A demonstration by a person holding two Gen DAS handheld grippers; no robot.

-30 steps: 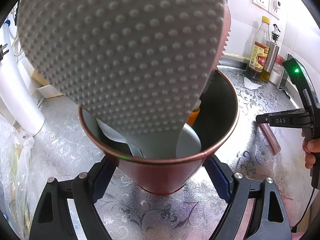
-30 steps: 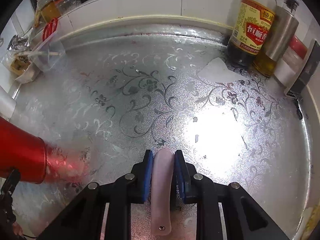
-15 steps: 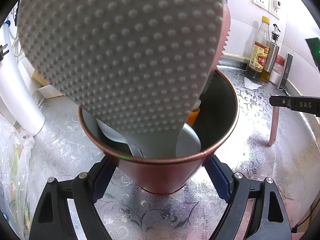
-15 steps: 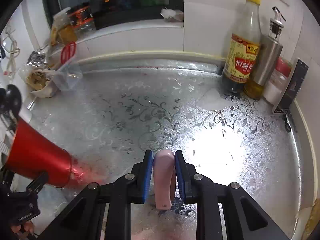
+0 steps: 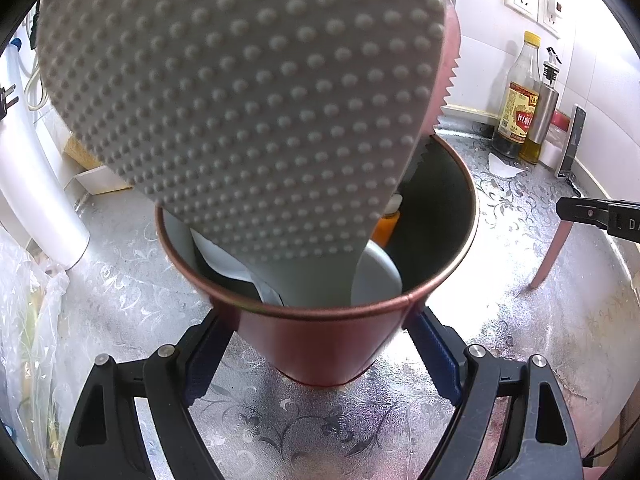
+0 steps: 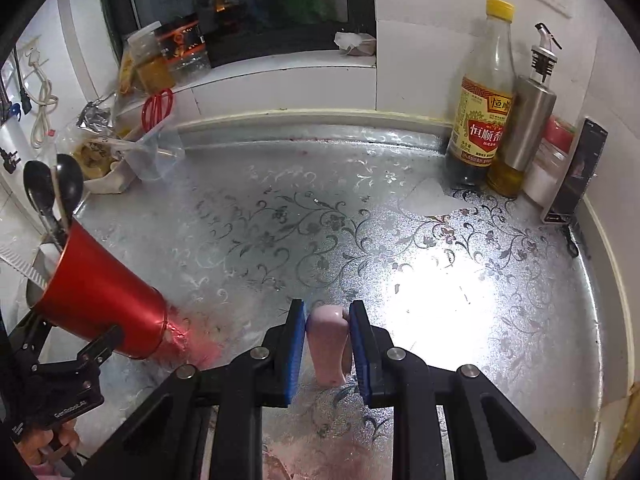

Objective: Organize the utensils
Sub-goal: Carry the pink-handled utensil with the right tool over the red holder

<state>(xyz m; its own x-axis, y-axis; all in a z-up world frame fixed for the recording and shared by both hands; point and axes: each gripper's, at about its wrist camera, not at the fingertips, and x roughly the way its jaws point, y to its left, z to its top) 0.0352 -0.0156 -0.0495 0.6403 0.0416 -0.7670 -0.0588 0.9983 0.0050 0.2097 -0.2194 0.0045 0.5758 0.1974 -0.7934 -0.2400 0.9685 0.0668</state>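
Note:
My left gripper is shut on a red metal cup, its blue pads pressing both sides. In the cup stand a grey dimpled rice paddle, a pink serrated tool, a white spoon and an orange-handled piece. The right wrist view shows the cup tilted at the left, black ladles sticking out of it. My right gripper is shut on a pink utensil handle. From the left wrist view that handle hangs down to the counter at the right.
A vinegar bottle, a steel oil dispenser and a black box stand in the back right corner. A paper scrap lies near them. Bags and red scissors crowd the back left. A white cylinder stands left.
My right gripper has risen and tipped up, lifting the pink handle from lying flat to hanging upright. In the right wrist view the red cup has come further into sight.

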